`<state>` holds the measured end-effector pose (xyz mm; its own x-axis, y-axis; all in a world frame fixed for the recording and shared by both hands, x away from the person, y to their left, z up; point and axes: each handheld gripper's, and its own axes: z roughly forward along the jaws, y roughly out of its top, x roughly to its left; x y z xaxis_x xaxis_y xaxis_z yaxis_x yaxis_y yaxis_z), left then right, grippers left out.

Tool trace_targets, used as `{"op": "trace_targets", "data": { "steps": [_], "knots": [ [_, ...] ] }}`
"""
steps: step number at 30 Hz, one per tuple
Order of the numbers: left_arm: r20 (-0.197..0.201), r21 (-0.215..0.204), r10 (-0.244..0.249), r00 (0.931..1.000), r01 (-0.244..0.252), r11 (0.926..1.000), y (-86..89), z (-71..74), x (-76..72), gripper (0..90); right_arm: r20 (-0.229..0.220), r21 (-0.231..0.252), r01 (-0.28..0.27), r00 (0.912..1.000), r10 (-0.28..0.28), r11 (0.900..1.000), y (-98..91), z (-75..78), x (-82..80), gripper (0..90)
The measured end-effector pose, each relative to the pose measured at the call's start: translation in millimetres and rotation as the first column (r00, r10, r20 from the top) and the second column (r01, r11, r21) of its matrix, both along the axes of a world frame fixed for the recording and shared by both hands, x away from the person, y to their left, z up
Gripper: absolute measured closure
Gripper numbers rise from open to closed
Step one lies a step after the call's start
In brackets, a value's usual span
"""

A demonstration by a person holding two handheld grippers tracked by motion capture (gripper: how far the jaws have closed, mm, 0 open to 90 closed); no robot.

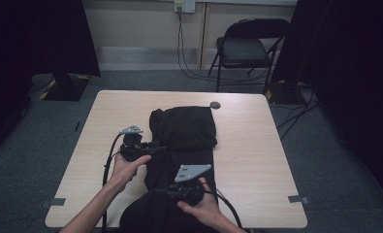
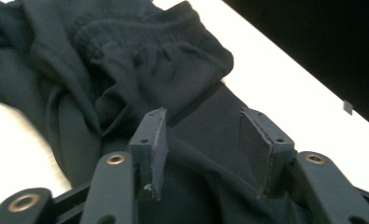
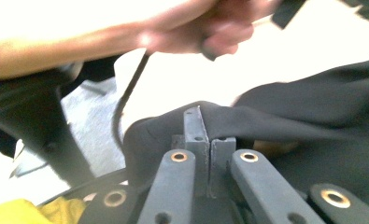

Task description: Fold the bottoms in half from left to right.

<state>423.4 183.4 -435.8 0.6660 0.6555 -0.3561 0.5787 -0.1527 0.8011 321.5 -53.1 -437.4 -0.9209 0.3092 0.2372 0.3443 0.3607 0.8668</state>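
A black garment (image 1: 186,128) with an elastic waistband lies rumpled on the middle of the wooden table (image 1: 262,160) and hangs over the near edge. My left gripper (image 1: 161,148) hovers over its left side. In the left gripper view the garment (image 2: 126,60) spreads out below, and the left gripper (image 2: 203,116) is open, its pads apart over the cloth and not pressing on it. My right gripper (image 1: 162,191) is near the front edge and points left. In the right gripper view the right gripper (image 3: 208,128) is shut on a raised fold of the garment (image 3: 313,121).
A small dark round object (image 1: 215,105) lies on the table beyond the garment. A black folding chair (image 1: 247,46) stands behind the table, with cables on the floor around it. Bare tabletop lies to the left and right of the cloth. My left hand (image 3: 210,28) appears in the right gripper view.
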Motion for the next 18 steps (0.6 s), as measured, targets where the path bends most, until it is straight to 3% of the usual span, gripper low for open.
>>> {"op": "trace_targets", "data": {
  "steps": [4,7,9,11,13,16,18],
  "knots": [
    [0.029,0.014,0.032,0.9991,-0.032,0.9994,1.0,0.7,-0.2,42.4,0.007,0.048,0.091,0.9958,-0.092,0.9947,-38.6,17.9,12.9,89.6],
    [0.02,0.022,0.044,0.9988,-0.044,0.9988,1.8,-1.2,1.7,42.2,0.015,0.082,0.152,0.988,-0.154,0.985,-61.3,27.1,21.2,89.7],
    [0.013,0.057,0.042,0.999,-0.043,0.9975,1.0,-4.3,2.5,42.3,0.023,0.085,0.186,0.9818,-0.189,0.9789,-74.3,30.2,26.1,89.6],
    [0.009,0.09,0.034,0.9994,-0.034,0.9953,0.6,-7.2,3.0,42.5,0.015,0.046,0.205,0.9784,-0.206,0.9777,-82.7,26.4,29.0,89.6],
    [0.014,0.102,0.037,0.9992,-0.038,0.9941,0.5,-10.5,3.8,43.3,0.027,-0.046,0.234,0.972,-0.233,0.9711,-90.4,12.5,30.1,89.6],
    [0.016,0.122,0.037,0.9992,-0.039,0.9917,1.0,-13.3,6.5,46.2,0.019,-0.2,0.265,0.9636,-0.267,0.9434,-100.2,-19.7,31.2,89.5],
    [0.033,0.135,0.028,0.9991,-0.032,0.9903,2.4,-13.5,8.6,51.7,0.031,-0.265,0.276,0.9601,-0.278,0.9238,-105.5,-34.3,31.5,86.4]
  ]
}}
